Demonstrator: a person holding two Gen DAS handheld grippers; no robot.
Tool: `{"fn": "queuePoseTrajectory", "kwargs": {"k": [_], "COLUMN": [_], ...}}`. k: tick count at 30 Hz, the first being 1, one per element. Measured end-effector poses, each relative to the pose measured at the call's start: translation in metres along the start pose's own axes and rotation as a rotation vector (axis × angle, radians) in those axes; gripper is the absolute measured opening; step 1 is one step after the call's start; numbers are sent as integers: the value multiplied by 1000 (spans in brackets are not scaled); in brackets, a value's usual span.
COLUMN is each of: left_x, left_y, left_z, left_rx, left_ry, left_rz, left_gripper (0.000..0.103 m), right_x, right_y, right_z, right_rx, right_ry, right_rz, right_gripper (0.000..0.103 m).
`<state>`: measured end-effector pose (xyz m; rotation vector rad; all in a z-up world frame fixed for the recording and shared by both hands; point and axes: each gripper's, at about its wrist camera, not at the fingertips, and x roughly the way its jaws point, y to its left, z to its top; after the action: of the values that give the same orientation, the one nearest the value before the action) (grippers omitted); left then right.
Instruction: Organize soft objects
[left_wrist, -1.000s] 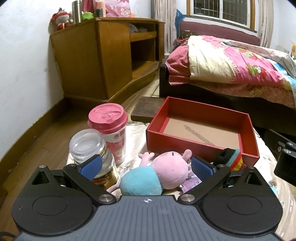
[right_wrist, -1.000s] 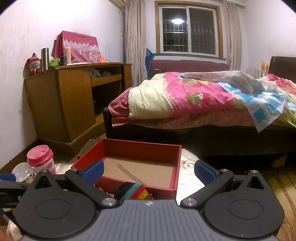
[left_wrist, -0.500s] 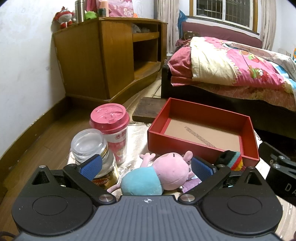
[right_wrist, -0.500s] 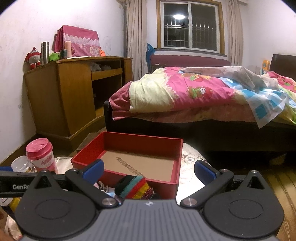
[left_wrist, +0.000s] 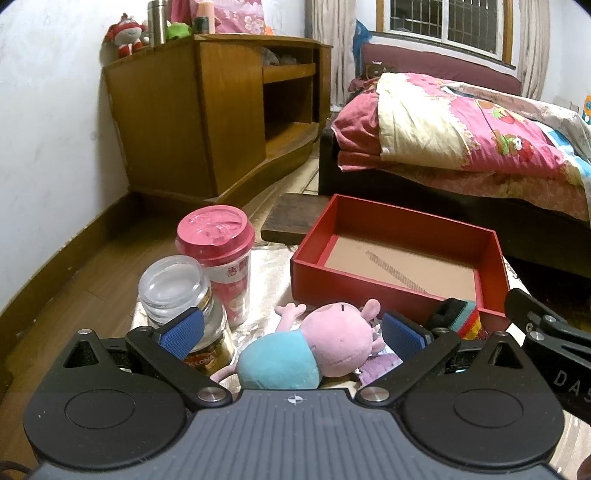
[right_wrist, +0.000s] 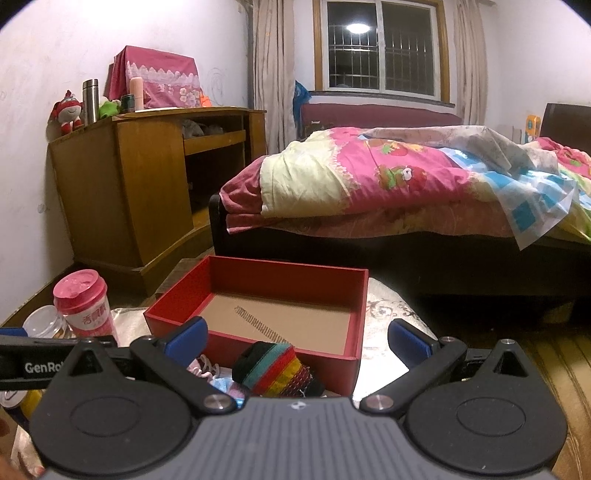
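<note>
Bed (right_wrist: 406, 192) fills the right half of the frame; wooden cabinet (right_wrist: 147, 184) upper left, a strip of bare floor between them. Red box (left_wrist: 399, 258) at centre, only a cardboard bottom showing, near wall just behind the toys. Pink cup (left_wrist: 218, 258) and glass jar (left_wrist: 177, 295) touching, lower left. Pig plush (left_wrist: 314, 350) lies between the spread fingers of the left claw (left_wrist: 291, 332), ungripped. Striped sock (right_wrist: 273, 369) lies between the wide-open right claw (right_wrist: 295, 339) fingers, against the box edge.
</note>
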<state>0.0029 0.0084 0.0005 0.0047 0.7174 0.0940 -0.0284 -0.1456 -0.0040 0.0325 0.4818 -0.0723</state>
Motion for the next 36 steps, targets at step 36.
{"fn": "queuePoseTrajectory", "kwargs": {"k": [36], "left_x": [0], "left_y": [-5], "left_z": [-9], "left_rx": [38], "left_ry": [21], "left_rz": [-29], "left_gripper": [98], "right_x": [-1], "right_y": [-3], "right_z": [-6], "right_rx": [-17], "right_ry": [14], "right_rz": [-6], "right_gripper": [84]}}
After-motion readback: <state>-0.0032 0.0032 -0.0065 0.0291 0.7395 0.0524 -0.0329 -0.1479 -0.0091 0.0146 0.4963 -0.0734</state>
